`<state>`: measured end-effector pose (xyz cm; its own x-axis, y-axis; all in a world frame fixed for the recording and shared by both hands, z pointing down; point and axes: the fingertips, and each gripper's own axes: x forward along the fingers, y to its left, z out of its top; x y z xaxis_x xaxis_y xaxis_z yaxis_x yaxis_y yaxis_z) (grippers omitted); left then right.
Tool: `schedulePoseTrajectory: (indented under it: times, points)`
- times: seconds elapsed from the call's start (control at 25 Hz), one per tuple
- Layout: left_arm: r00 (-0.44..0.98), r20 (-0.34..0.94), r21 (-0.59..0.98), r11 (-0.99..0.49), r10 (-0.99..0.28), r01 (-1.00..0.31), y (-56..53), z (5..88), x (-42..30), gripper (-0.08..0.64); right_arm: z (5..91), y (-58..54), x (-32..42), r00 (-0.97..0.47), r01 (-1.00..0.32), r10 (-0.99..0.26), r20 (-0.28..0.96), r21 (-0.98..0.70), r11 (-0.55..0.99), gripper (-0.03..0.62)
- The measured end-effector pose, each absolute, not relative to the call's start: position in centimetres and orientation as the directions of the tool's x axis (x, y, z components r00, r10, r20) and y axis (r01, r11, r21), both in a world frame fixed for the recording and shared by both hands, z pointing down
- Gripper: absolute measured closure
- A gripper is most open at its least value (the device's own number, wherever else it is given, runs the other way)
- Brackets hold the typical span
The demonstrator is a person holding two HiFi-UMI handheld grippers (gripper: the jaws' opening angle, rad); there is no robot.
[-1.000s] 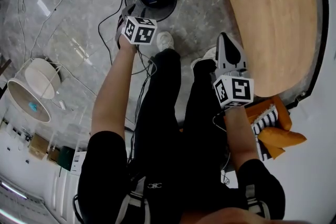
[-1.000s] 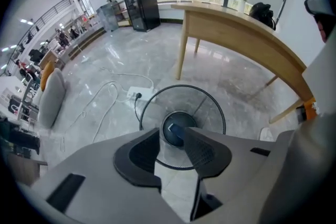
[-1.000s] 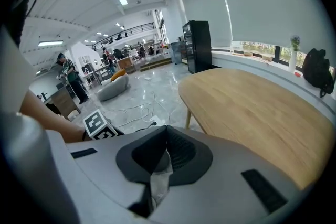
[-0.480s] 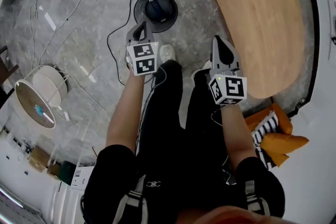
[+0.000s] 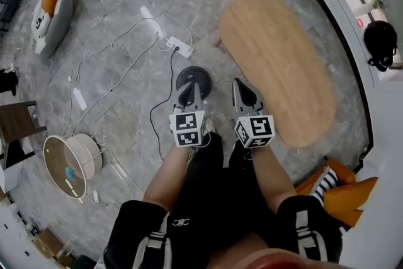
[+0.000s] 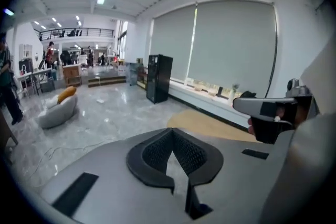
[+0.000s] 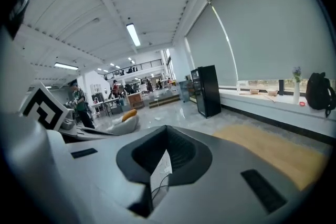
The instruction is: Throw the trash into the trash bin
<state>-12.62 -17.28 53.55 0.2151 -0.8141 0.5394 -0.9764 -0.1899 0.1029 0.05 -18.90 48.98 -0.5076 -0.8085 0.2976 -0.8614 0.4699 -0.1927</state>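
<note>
The black round trash bin [image 5: 200,75] stands on the grey marble floor just ahead of the person's feet, with something dark blue inside it. My left gripper [image 5: 187,94] is held up over the bin's near rim, jaws shut and empty. In the left gripper view its jaws [image 6: 172,131] meet at the tip with nothing between them. My right gripper [image 5: 242,89] hangs to the right of the bin, beside the table, also shut and empty [image 7: 166,139]. No loose trash shows in either gripper.
An oval wooden table [image 5: 277,60] stands at the right. A white power strip [image 5: 177,45] and cables lie beyond the bin. A beige round shade [image 5: 69,164] lies at the left, a beanbag [image 5: 50,9] far left, and orange cushions [image 5: 343,192] at the lower right.
Both grippers have risen well above the floor and the view now looks down from higher. The left gripper, which was over the bin, has lifted away from it.
</note>
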Motion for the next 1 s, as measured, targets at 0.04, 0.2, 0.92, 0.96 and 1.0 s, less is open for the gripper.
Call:
schedulePoseTrajectory:
  times: [0.04,0.2,0.92,0.96,1.0]
  points:
    - [0.215,0.522,0.096,-0.194,-0.825,-0.976,-16.8,51.4,-12.6,0.548,47.2,-18.5,0.1,-0.505,-0.863,-0.816,0.282,-0.198,0.465,0.581]
    - [0.222,0.45,0.06,-0.218,-0.865,-0.974,-15.6,43.3,-11.5,0.548,40.1,-16.9,1.7,-0.482,-0.874,-0.85,0.211,-0.179,0.451,0.581]
    - [0.264,0.13,-0.072,-0.274,-0.956,-0.959,-13.1,24.4,-7.9,0.546,24.2,-13.9,4.4,-0.478,-0.877,-0.877,-0.054,-0.011,0.48,0.581]
    - [0.263,0.13,-0.072,-0.273,-0.956,-0.959,-13.1,24.4,-8.0,0.548,24.2,-13.8,4.3,-0.48,-0.877,-0.876,-0.055,-0.01,0.481,0.58]
    - [0.262,0.13,-0.072,-0.273,-0.956,-0.959,-13.1,24.4,-8.1,0.548,24.3,-13.7,4.2,-0.482,-0.876,-0.875,-0.056,-0.009,0.483,0.581]
